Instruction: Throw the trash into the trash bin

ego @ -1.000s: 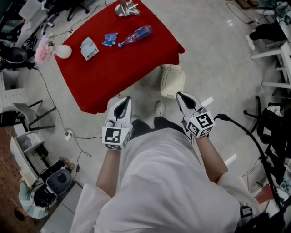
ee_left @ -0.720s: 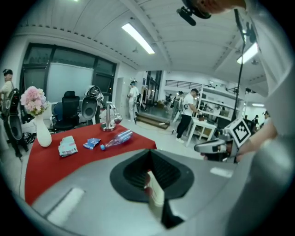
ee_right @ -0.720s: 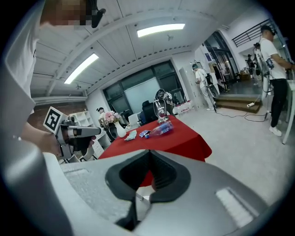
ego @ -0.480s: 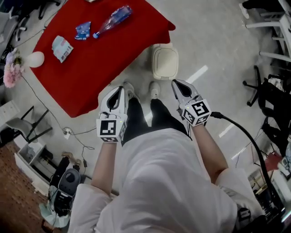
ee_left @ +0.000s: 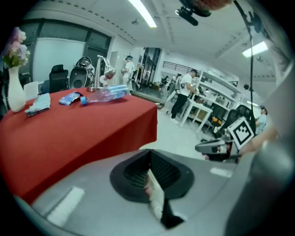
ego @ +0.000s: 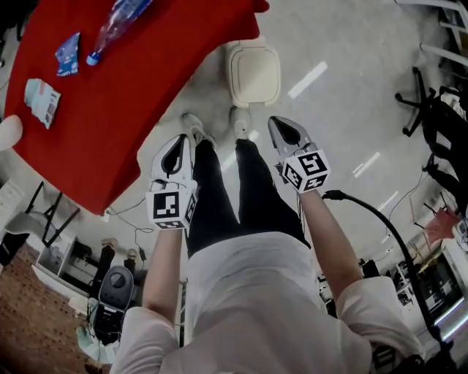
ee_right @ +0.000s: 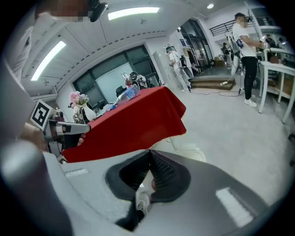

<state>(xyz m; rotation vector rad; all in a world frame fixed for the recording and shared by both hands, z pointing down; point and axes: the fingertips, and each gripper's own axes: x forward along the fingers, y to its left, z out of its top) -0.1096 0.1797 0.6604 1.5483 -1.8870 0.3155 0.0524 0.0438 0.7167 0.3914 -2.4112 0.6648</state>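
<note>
We are seeing matt red tablecloth (ego: 146, 80), clear glossy plastic bottle (ego: 117, 18) on it, smooth cream plastic trash bin (ego: 253, 73) beside it.

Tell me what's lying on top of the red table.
A clear plastic bottle, a blue wrapper, a pale packet and a white vase of flowers. The red cloth hides the tabletop itself and anything beneath it. The head view crops its far end.

Clearly a lab or workshop: white workbenches (ee_left: 199, 110) and standing people (ee_left: 185, 90) beyond the red-clothed surface (ee_left: 69, 133), strip lights (ee_left: 143, 13) overhead.
</note>
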